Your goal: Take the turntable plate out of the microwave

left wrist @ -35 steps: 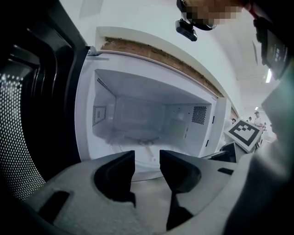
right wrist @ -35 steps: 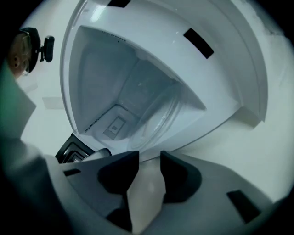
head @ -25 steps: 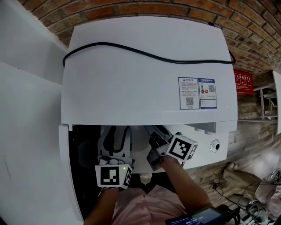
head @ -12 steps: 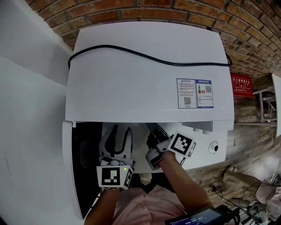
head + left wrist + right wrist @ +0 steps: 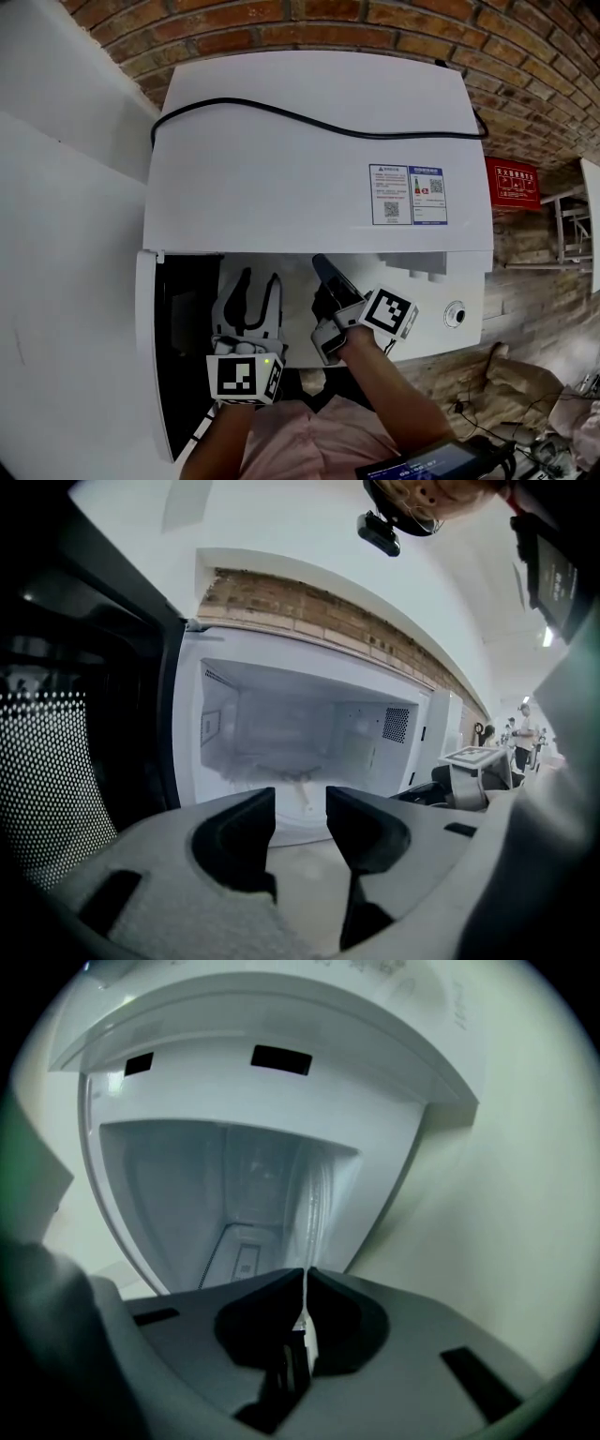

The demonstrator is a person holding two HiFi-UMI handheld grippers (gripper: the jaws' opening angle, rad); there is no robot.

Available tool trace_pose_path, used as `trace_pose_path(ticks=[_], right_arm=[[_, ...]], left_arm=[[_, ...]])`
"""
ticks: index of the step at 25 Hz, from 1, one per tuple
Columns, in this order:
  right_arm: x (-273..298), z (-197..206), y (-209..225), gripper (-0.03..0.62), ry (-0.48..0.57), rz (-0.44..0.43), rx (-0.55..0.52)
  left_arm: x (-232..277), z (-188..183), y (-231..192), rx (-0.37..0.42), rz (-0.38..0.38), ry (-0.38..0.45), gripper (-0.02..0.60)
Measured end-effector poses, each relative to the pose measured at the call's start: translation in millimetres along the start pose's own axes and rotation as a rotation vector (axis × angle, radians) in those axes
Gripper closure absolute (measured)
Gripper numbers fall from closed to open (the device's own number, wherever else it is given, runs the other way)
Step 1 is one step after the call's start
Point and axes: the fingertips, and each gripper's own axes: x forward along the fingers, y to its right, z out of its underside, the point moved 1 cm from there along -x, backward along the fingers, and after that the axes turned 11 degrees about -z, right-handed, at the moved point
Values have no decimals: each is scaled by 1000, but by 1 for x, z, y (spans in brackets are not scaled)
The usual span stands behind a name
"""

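Both tools reach forward side by side, angled slightly down. The left tool (image 5: 260, 279) holds its jaws apart, nothing between them. The right tool (image 5: 320, 262), tilted sideways, has just been closing its jaws, which now pinch the thin glass rim of the turntable plate (image 5: 314, 1206).

Clear glass plate (image 5: 272, 778) inside microwave (image 5: 309, 150)

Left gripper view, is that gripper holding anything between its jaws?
No, the left gripper has its jaws apart with nothing between them, in front of the open microwave.
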Motion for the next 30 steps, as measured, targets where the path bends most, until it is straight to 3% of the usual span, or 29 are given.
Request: trace_pose_path(ticks=[8, 13, 20, 21, 23, 30], right_arm=[[-13, 17, -9, 577, -23, -100, -39], [-22, 25, -8, 576, -41, -96, -33], [-21, 29, -16, 561, -48, -155, -76], [-21, 29, -16, 550, -47, -159, -78], [-21, 25, -12, 448, -43, -157, -75], [-6, -1, 8, 386, -17, -101, -5]], left_arm=[[-5, 2, 4, 6, 0, 4, 408], [-9, 5, 7, 2, 4, 5, 408], [-13, 4, 9, 1, 2, 9, 408], [-14, 3, 9, 1, 2, 12, 408], [-15, 2, 9, 2, 1, 15, 408], [-15, 0, 5, 2, -13, 22, 408]])
